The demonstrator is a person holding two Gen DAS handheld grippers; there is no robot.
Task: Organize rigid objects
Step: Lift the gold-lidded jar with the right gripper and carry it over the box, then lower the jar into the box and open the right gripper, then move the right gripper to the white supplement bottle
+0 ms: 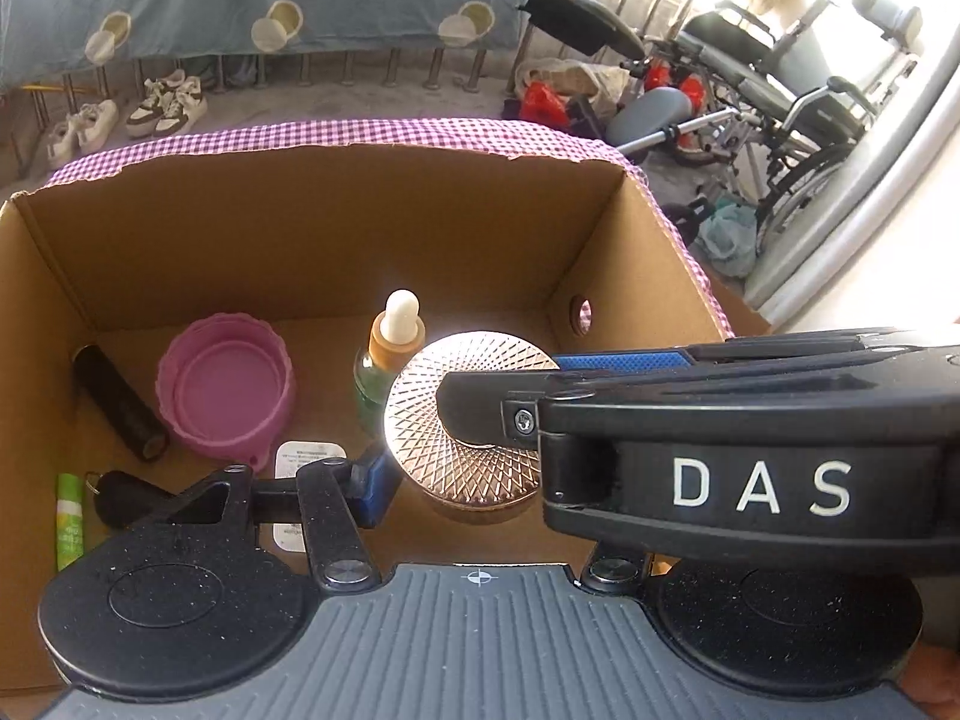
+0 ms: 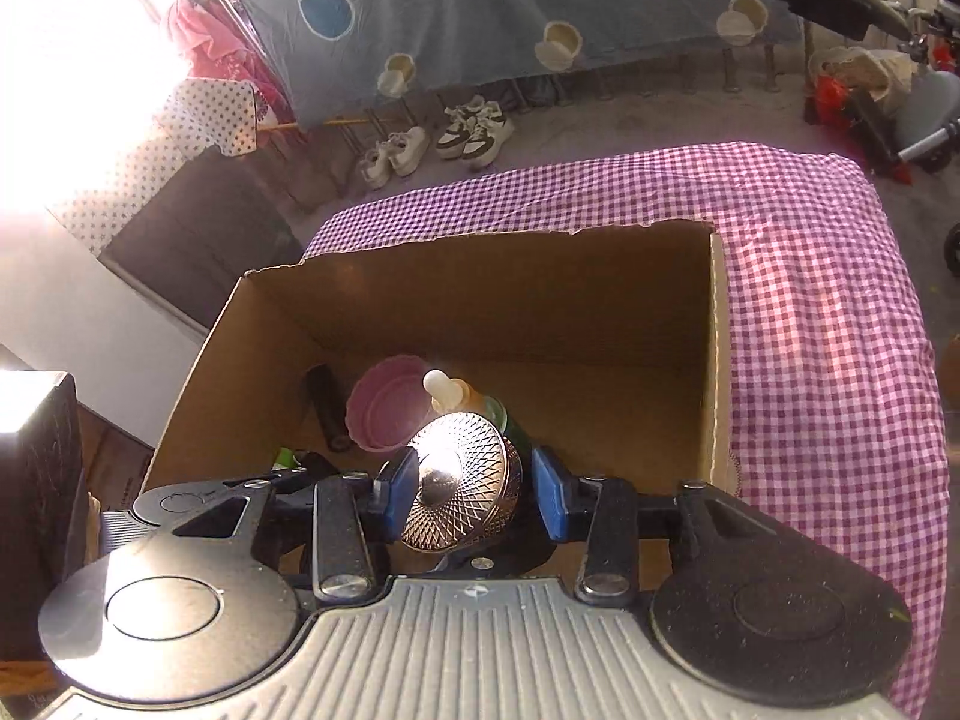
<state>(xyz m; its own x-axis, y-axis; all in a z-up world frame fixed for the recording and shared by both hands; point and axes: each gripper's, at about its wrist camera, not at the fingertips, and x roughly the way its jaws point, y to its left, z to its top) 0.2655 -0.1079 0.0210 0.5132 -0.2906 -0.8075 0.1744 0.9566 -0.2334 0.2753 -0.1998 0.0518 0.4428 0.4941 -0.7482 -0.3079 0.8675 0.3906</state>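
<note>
White letters "DAS" stand on the right gripper, seen from the left wrist

One cardboard box stands on one purple-checked cloth. Inside it, counted by kind: one pink ribbed bowl, one dropper bottle with a white bulb, one black cylinder, one green tube, one black key fob and one white label card. One round rose-gold tin sits between blue pads. On the floor beyond — two pairs of sneakers, four shoes in all — and one wheelchair.
</note>
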